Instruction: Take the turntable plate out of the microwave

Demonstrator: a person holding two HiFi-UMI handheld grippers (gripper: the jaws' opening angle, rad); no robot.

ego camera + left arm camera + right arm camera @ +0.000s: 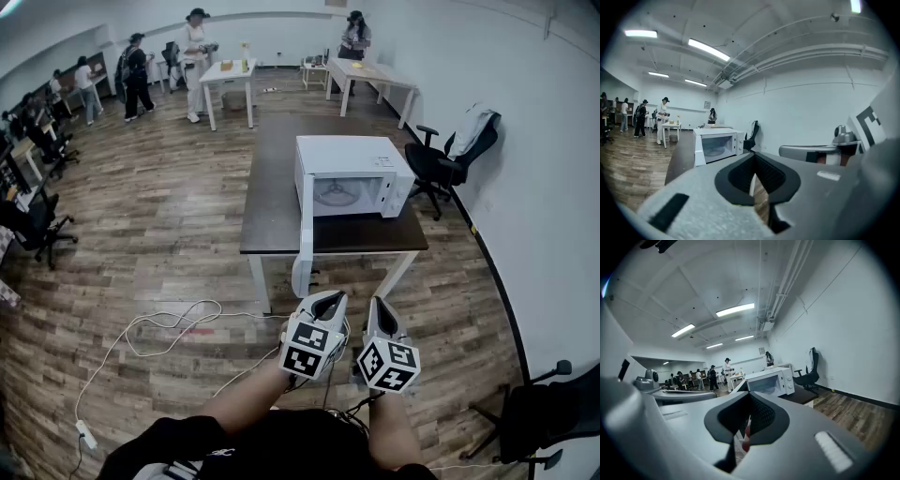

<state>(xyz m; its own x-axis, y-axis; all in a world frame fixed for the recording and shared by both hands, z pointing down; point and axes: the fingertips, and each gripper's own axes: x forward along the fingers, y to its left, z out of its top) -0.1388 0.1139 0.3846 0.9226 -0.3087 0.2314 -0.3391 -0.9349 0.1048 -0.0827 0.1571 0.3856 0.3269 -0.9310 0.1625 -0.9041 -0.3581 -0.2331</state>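
**Head view: turntable plate [335, 195] inside open microwave [352, 155]**

Your plate lies flat in the cavity, with the door [305, 206] swung out on the left side. Microwave stands near the front edge of the dark surface [274, 202]. You hold the left tool [326, 297] and right tool [380, 304] side by side, well short of that surface. Each gripper view shows jaws clenched together, nothing between them.

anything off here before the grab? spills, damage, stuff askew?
Nothing spilled or damaged. The microwave sits square on the table, its door already open and the turntable plate lying flat inside. Only oddity: a loose white cable sprawls in loops on the floor left of the table.
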